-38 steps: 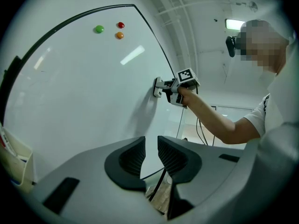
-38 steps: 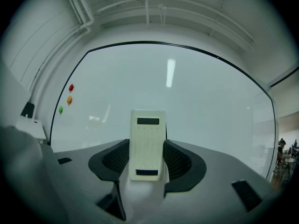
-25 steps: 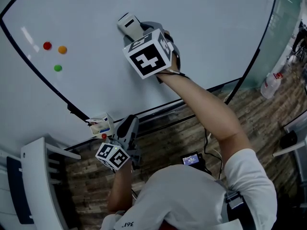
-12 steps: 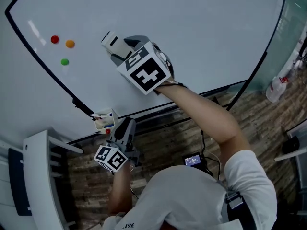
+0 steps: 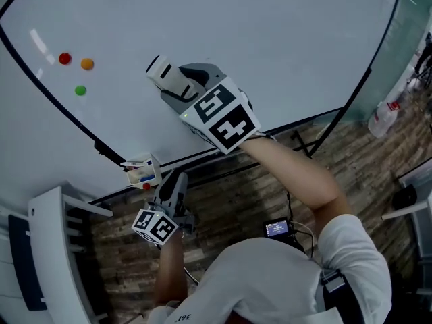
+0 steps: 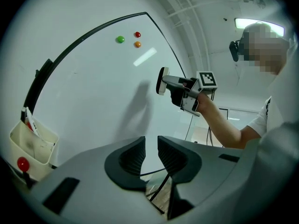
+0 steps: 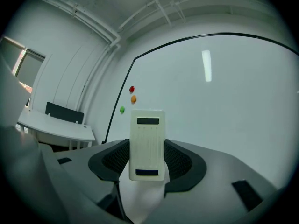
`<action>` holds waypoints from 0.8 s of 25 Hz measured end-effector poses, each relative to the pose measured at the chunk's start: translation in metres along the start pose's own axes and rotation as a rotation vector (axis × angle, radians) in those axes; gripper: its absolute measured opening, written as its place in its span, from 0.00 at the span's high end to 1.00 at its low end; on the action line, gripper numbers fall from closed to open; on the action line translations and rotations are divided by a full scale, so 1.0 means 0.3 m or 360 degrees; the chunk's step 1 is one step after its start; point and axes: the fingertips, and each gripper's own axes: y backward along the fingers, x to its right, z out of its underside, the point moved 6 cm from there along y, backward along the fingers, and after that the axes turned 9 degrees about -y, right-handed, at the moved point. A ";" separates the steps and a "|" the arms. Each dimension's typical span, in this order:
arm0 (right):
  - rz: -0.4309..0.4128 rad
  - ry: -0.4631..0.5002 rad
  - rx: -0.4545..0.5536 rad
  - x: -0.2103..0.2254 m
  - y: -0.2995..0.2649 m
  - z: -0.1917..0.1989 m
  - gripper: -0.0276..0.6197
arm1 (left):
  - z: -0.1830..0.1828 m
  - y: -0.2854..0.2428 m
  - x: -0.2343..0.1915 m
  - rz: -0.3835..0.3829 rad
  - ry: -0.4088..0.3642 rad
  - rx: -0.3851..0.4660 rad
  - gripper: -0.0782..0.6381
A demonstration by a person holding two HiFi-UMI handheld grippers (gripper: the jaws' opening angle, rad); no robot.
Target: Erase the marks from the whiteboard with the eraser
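The whiteboard (image 5: 283, 39) fills the upper part of the head view, and I see no marks on its surface. My right gripper (image 5: 173, 81) is shut on a white eraser (image 5: 164, 72), which it holds against or just off the board at centre left. In the right gripper view the eraser (image 7: 147, 143) stands upright between the jaws of my right gripper (image 7: 147, 161). My left gripper (image 5: 175, 181) hangs low below the board's bottom edge. In its own view my left gripper (image 6: 151, 155) has its jaws almost together and holds nothing.
Red (image 5: 65, 59), orange (image 5: 87, 64) and green (image 5: 80, 90) magnets sit at the board's left. A small holder box (image 5: 140, 172) with markers hangs at the bottom edge. A white chair (image 5: 57, 248) stands at the left, and a bottle (image 5: 380, 119) on the wooden floor at the right.
My right gripper has carried the eraser down and to the left across the board. The left gripper has stayed below the bottom edge.
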 end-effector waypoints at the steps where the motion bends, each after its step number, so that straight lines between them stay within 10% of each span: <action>1: 0.0010 0.0005 -0.0010 0.011 0.015 0.011 0.57 | 0.004 -0.008 0.004 0.0013 -0.0002 -0.0001 0.78; 20: 0.0174 -0.0134 -0.0041 0.368 0.529 0.242 0.57 | 0.024 -0.224 0.382 0.0103 -0.0109 0.0003 0.78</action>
